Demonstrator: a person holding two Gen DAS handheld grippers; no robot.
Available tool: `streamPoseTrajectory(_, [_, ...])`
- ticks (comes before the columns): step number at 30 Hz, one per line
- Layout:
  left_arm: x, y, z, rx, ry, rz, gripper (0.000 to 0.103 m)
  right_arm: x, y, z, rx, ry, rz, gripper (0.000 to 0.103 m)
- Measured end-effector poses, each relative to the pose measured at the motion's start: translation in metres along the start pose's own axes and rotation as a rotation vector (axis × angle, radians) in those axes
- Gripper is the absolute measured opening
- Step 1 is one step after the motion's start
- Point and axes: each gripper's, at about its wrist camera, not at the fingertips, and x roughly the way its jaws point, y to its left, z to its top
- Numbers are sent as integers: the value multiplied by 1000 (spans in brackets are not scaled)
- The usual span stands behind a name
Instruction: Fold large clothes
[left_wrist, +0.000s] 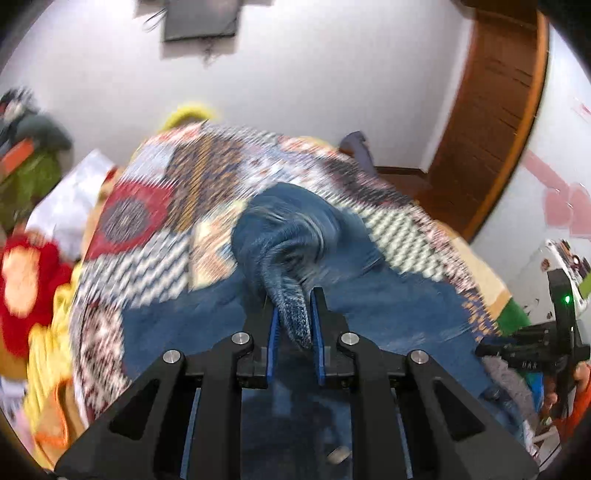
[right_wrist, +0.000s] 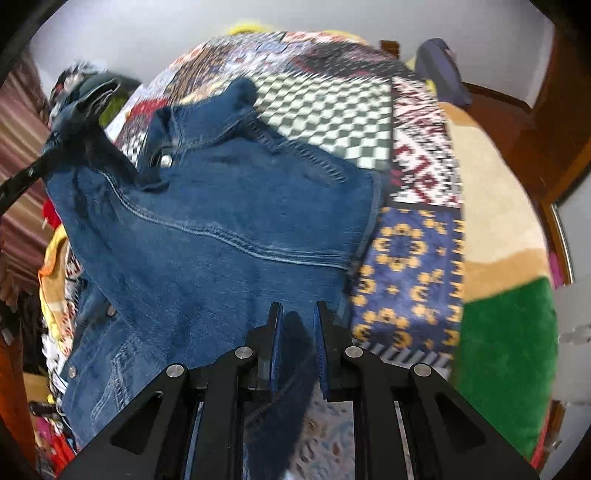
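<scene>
A blue denim jacket (right_wrist: 221, 206) lies spread on a patchwork quilt (right_wrist: 325, 103) that covers the bed. My left gripper (left_wrist: 295, 306) is shut on a twisted fold of the jacket (left_wrist: 291, 258), which is lifted off the quilt (left_wrist: 155, 258) into a bunched peak. In the right wrist view that gripper (right_wrist: 85, 99) shows at the upper left, pulling the jacket's corner up. My right gripper (right_wrist: 298, 308) is shut on a dark fold at the jacket's near edge. It also shows at the right edge of the left wrist view (left_wrist: 532, 347). Both views are blurred.
A heap of red and yellow clothes (left_wrist: 22, 280) lies left of the bed. A beige and green blanket (right_wrist: 506, 314) runs along the quilt's right side. A dark blue item (right_wrist: 439, 66) sits at the far edge. A wooden door frame (left_wrist: 491, 110) stands beyond.
</scene>
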Motion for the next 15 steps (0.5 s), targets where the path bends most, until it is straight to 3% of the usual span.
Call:
streamPoseTrajectory(4, [19,44,-52,-127,108,-10,15,28,4,0,3,63,-15,12])
streamPoseTrajectory(8, [36,70,-99,-220,194,-61,15,26,9,-5,-51,44,-50,12])
streamPoseTrajectory(15, [46,81,-144,-317,250,-99,21,21,20,-24,-125,30,-161,12])
